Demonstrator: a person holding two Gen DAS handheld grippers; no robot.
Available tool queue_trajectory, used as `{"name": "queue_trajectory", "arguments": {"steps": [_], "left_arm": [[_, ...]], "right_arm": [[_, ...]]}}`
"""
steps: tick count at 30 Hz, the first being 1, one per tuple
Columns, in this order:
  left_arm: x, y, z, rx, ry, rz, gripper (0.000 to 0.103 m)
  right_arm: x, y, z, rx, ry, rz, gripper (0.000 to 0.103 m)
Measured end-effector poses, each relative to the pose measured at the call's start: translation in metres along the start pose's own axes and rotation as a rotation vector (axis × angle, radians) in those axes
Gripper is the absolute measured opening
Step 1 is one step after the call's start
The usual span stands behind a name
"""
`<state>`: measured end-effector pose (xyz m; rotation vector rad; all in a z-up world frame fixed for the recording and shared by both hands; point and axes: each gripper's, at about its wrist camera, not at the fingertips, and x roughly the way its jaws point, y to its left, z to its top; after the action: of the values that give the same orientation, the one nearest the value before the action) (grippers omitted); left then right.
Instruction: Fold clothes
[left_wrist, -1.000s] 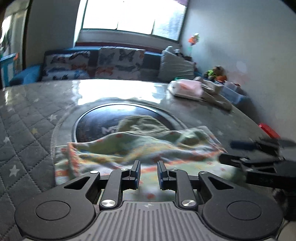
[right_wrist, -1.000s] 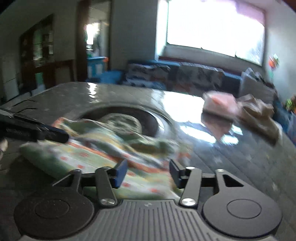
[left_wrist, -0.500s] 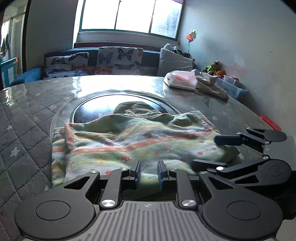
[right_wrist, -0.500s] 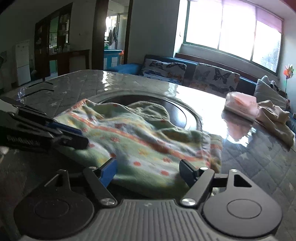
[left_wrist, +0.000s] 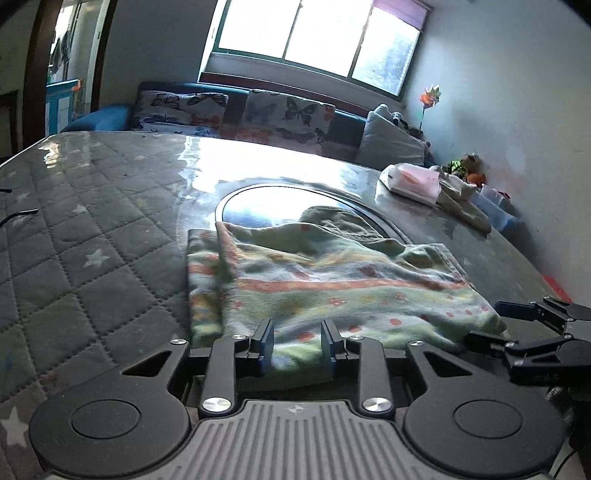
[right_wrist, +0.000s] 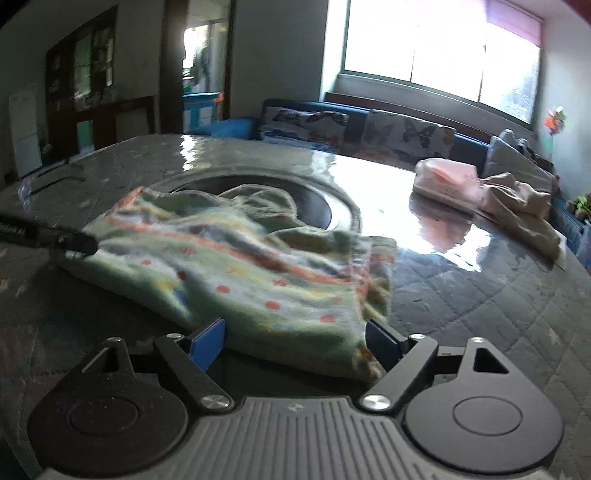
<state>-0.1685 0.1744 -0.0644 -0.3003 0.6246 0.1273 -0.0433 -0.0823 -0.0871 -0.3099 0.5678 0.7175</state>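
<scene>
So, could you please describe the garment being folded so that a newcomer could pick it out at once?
On the grey quilted table, find the dark round inset at its centre. The green garment lies half over its near rim. Its orange stripes and dots set it apart from the plain pink and beige clothes at the far edge.

Strong backlight from the blown-out window (left_wrist: 317, 40), white glare on the glossy tabletop (right_wrist: 369, 166), dim shadowed foreground, motion-blurred green patterned cloth (right_wrist: 236, 266), heavy fisheye bending and dark vignette at corners
</scene>
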Motion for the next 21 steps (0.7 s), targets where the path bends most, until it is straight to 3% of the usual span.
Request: {"name": "queue_trajectory", "arguments": {"steps": [6, 12, 15, 21], "left_arm": [[-0.008, -0.003, 0.004, 0.005, -0.013, 0.004, 0.036], [-0.003, -0.003, 0.006, -0.013, 0.025, 0.022, 0.039], [-0.005, -0.001, 0.01, -0.035, 0.039, 0.021, 0.045], [-0.006, -0.004, 0.022, -0.056, 0.06, 0.043, 0.065]], "right_arm": [[-0.004, 0.018, 0.021, -0.041, -0.073, 0.044, 0.09], [0.027, 0.047, 0.029, -0.097, -0.045, 0.111, 0.091], [0.032, 0.05, 0.025, -0.109, -0.021, 0.124, 0.093], [0.02, 0.042, 0.029, -0.077, -0.054, 0.131, 0.103]]}}
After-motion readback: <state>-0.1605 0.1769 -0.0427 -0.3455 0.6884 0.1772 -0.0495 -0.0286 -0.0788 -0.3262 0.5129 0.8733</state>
